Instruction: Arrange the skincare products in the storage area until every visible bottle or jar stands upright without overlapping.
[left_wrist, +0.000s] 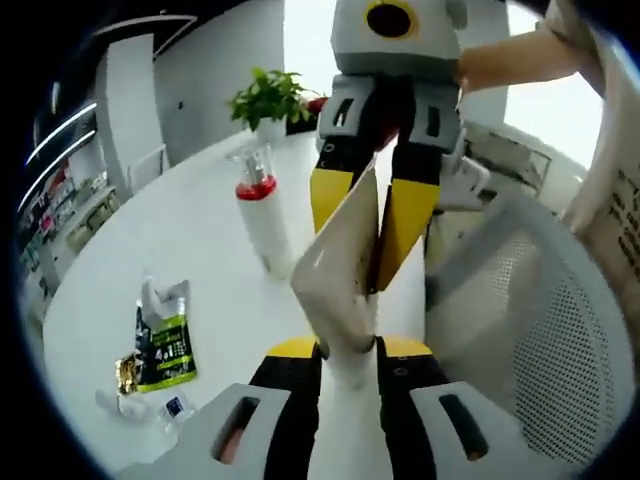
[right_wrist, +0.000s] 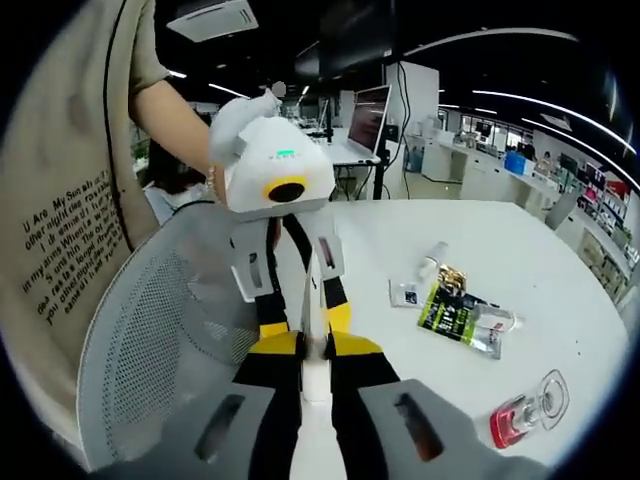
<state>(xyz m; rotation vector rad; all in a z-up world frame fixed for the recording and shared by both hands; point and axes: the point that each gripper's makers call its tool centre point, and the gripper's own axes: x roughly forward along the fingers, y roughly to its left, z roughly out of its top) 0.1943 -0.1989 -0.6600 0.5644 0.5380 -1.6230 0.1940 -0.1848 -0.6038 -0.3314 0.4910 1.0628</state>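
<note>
Cream flat packet (left_wrist: 340, 270): held off the white tabletop (left_wrist: 210, 300), clamped at its near end by the left claw (left_wrist: 347, 352) and at its far end by the right claw (left_wrist: 372, 215); pump bottle (left_wrist: 262, 215) with red collar: upright at 10 o'clock of the packet; green-black sachet (left_wrist: 165, 345): flat at 8 o'clock; mesh chair (left_wrist: 520, 330): at 3 o'clock; potted plant (left_wrist: 268, 100): at 11 o'clock.

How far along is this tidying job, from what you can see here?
Early, it seems. Done: the pump bottle stands upright on the white table. In hand: both the left tool and right tool are shut on one flat cream tube, held over the table edge. Left: the green sachet and a small white bottle lie flat.
</note>
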